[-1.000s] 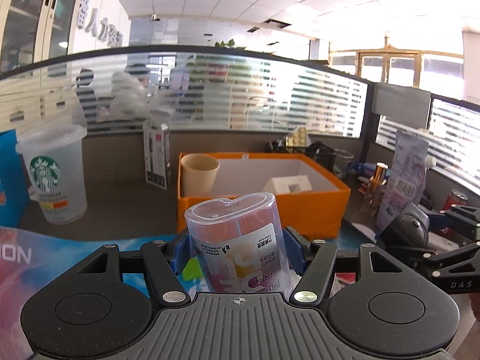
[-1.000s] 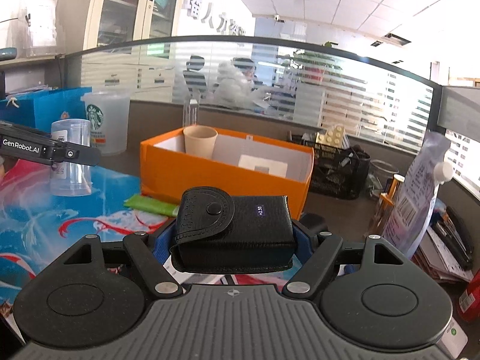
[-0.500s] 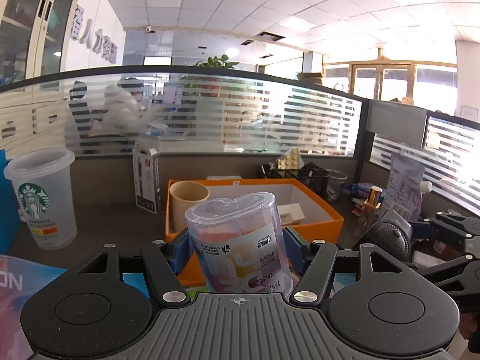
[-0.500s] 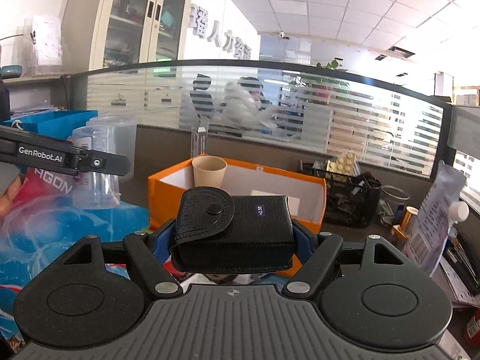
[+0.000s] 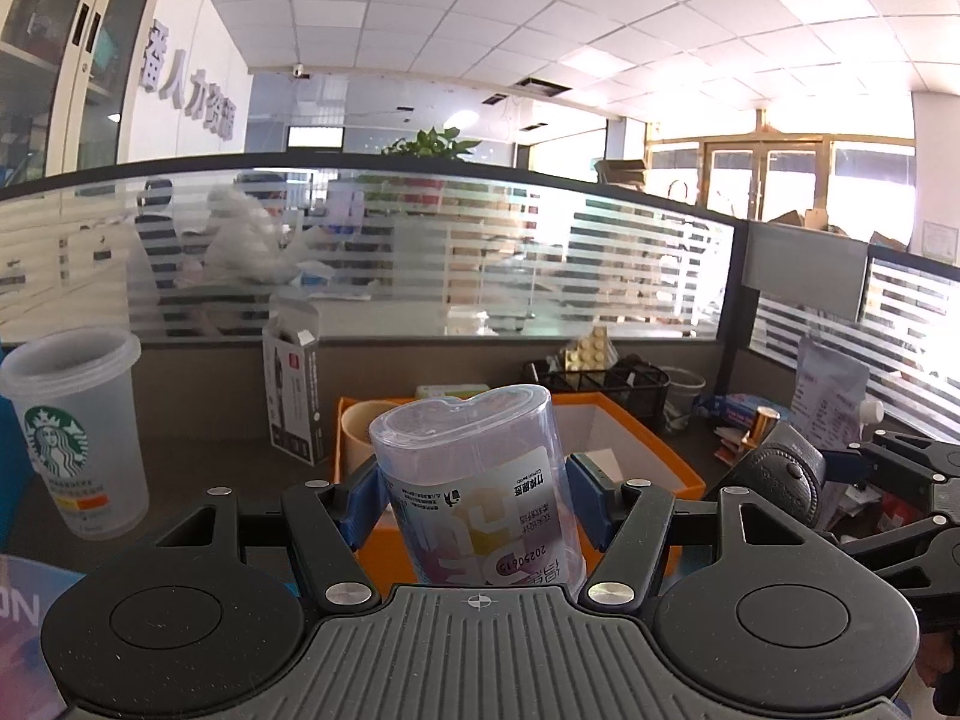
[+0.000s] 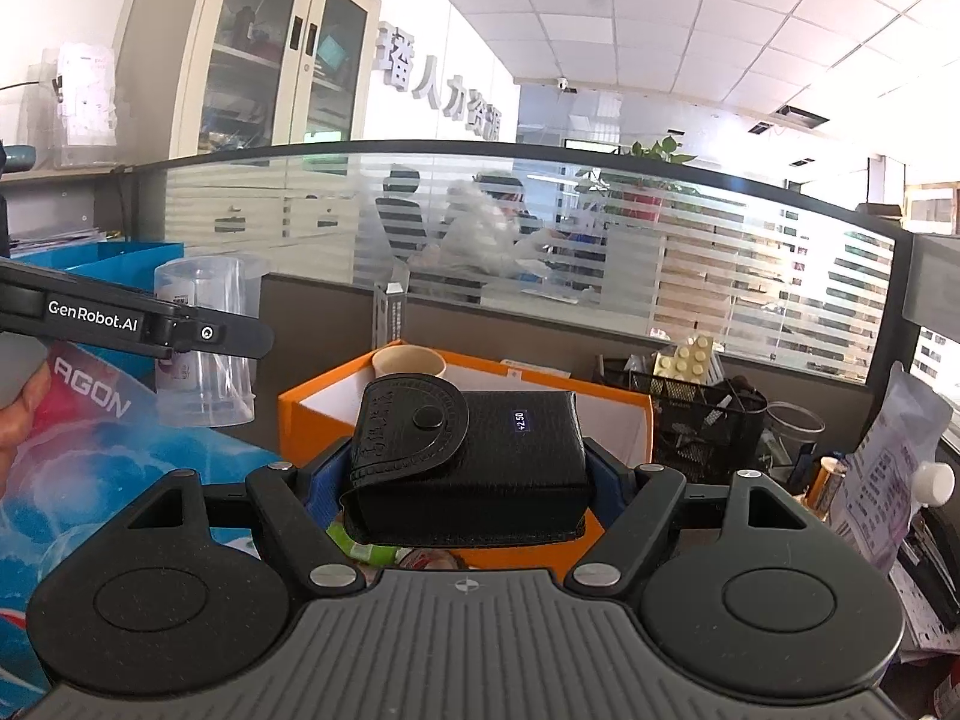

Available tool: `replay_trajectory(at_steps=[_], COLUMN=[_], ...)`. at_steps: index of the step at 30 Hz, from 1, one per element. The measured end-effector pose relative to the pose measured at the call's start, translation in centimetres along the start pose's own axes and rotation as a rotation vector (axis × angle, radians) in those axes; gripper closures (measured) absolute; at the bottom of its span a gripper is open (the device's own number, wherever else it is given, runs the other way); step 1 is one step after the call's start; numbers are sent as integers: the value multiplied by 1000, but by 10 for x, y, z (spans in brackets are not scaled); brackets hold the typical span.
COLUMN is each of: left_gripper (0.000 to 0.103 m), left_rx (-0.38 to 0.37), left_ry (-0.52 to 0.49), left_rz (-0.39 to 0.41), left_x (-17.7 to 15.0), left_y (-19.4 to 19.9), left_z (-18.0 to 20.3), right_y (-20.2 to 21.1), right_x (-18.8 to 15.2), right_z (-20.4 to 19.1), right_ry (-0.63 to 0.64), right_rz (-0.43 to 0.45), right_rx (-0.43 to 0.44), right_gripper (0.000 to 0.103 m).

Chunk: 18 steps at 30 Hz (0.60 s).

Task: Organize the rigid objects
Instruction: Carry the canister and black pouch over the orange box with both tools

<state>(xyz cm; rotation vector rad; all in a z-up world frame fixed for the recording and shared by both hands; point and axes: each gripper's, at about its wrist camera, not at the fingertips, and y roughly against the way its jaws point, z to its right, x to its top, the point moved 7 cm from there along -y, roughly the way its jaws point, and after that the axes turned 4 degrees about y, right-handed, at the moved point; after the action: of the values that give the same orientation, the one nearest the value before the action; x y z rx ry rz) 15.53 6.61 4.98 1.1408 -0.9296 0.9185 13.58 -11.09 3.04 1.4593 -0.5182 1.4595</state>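
- left gripper [image 5: 477,489] is clamped on a clear heart-shaped container [image 5: 480,480], label upside down, held upright off the desk
- right gripper [image 6: 465,474] has its fingers squeezed on a black leather case [image 6: 468,462] lying flat, snap flap at its 9 o'clock end
- orange box [image 6: 318,414] sits at 12 o'clock past both, paper cup [image 6: 408,363] in its far-left corner
- Starbucks cup [image 5: 75,438] is at 9 o'clock in the left view

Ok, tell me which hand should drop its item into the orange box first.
Probably right. Its jaws hold the black case directly before the orange box. The left holds the clear container equally near, so it is a close call.
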Motion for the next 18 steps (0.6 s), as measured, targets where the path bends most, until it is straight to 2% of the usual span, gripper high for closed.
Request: replay_trajectory(at_steps=[18], left_gripper=[40], left_rx=[-14], left_ry=[-6], left_rz=[38], left_x=[32], left_y=[-30], left_z=[5], right_y=[-32], right_x=[26], right_z=[20], right_ry=[-18], right_rz=[26], right_rx=[-10], right_gripper=[29])
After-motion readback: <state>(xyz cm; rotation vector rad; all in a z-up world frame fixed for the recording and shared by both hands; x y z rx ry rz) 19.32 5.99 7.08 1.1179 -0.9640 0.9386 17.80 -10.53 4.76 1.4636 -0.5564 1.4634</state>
